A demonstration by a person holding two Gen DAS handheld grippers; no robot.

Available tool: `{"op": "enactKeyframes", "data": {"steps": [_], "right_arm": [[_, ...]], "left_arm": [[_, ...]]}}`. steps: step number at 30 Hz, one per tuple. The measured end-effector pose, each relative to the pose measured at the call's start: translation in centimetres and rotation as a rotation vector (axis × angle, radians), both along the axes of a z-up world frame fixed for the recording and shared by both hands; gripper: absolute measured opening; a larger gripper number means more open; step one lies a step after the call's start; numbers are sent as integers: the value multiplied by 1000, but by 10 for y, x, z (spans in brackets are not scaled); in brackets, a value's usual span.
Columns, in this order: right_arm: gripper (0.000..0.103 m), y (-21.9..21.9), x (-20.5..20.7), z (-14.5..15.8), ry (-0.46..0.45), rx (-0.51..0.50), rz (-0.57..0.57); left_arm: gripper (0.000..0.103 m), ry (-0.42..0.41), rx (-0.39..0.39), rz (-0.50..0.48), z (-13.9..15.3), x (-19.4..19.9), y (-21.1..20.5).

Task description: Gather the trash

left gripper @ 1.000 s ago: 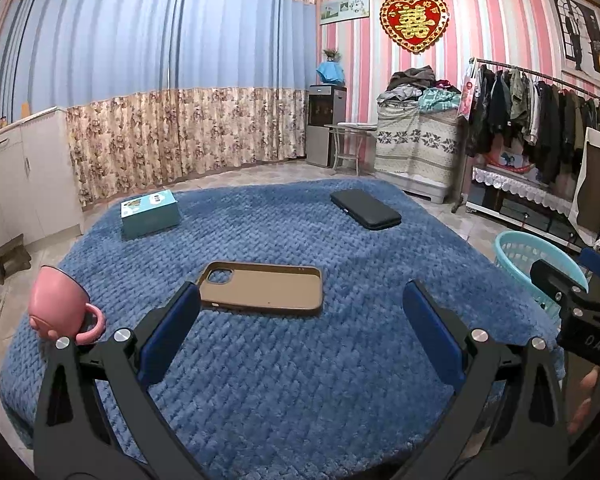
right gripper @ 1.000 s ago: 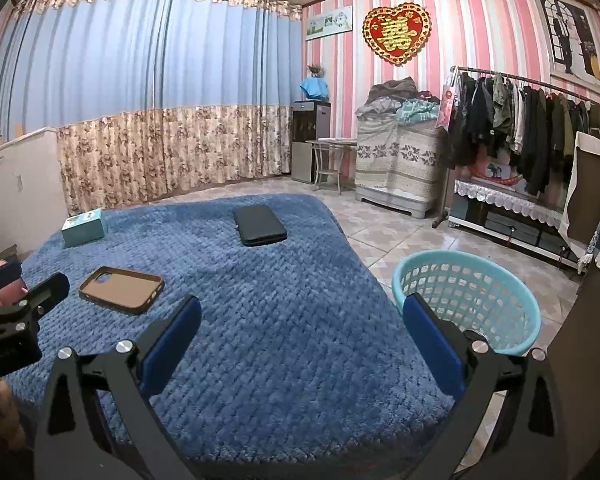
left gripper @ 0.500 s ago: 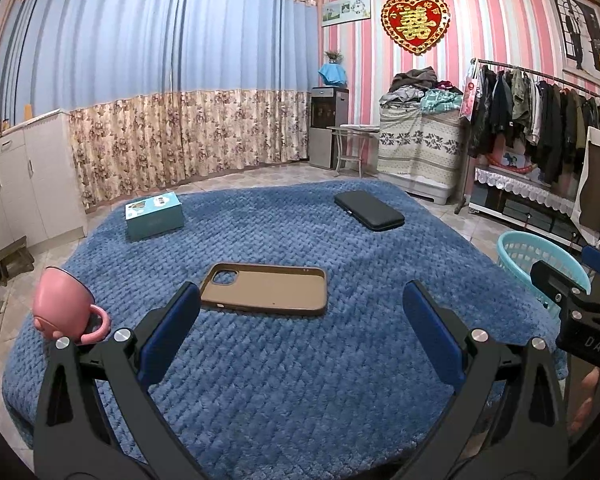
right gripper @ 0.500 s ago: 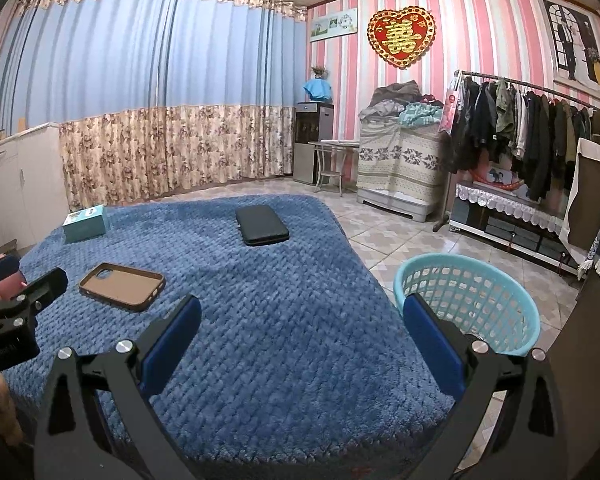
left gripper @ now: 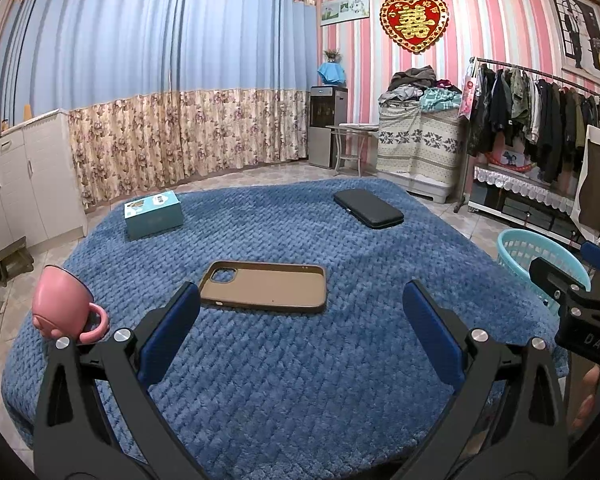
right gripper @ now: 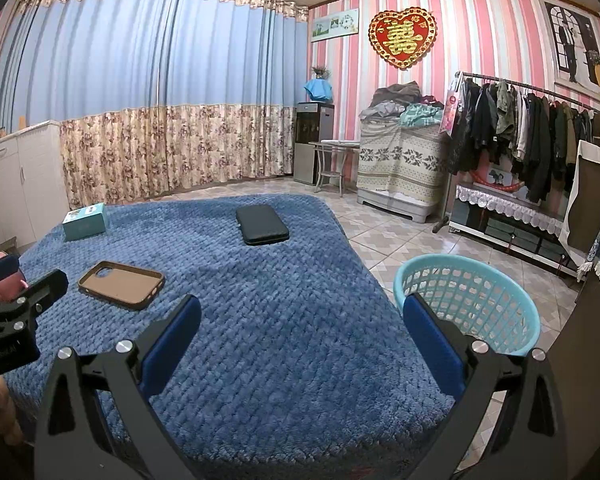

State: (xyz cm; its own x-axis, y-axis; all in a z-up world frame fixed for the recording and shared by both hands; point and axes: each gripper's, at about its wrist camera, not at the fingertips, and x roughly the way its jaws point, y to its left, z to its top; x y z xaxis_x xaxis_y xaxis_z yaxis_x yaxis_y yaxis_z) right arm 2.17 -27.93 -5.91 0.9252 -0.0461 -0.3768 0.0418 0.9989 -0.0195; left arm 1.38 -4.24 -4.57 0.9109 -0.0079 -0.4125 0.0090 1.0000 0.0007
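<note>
A blue blanket-covered surface (left gripper: 300, 380) carries a brown phone case (left gripper: 264, 286), a black case (left gripper: 368, 208), a teal box (left gripper: 153, 214) and a pink cup (left gripper: 60, 308) lying at its left edge. A light blue basket (right gripper: 468, 300) stands on the floor to the right. My left gripper (left gripper: 300, 332) is open and empty, hovering just short of the phone case. My right gripper (right gripper: 302, 340) is open and empty over the blanket's right part, beside the basket. The phone case (right gripper: 121, 284), black case (right gripper: 262, 230) and box (right gripper: 85, 222) also show in the right wrist view.
White cabinets (left gripper: 16, 184) stand at the left. A clothes rack (right gripper: 532, 132) and a covered pile of laundry (right gripper: 400, 160) stand at the right wall. Tiled floor (right gripper: 400, 240) lies between the blanket and the rack.
Both views have shifted slightly; the grippers have lifted or tilted a little. Both stay open and nothing on the blanket has moved.
</note>
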Motion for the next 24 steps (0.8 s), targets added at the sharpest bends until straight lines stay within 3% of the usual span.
{"op": "enactKeyframes", "data": {"steps": [24], "right_arm": [[99, 1, 0, -2, -1, -2, 1]], "left_arm": [[98, -9, 4, 0, 1, -2, 0]]}}
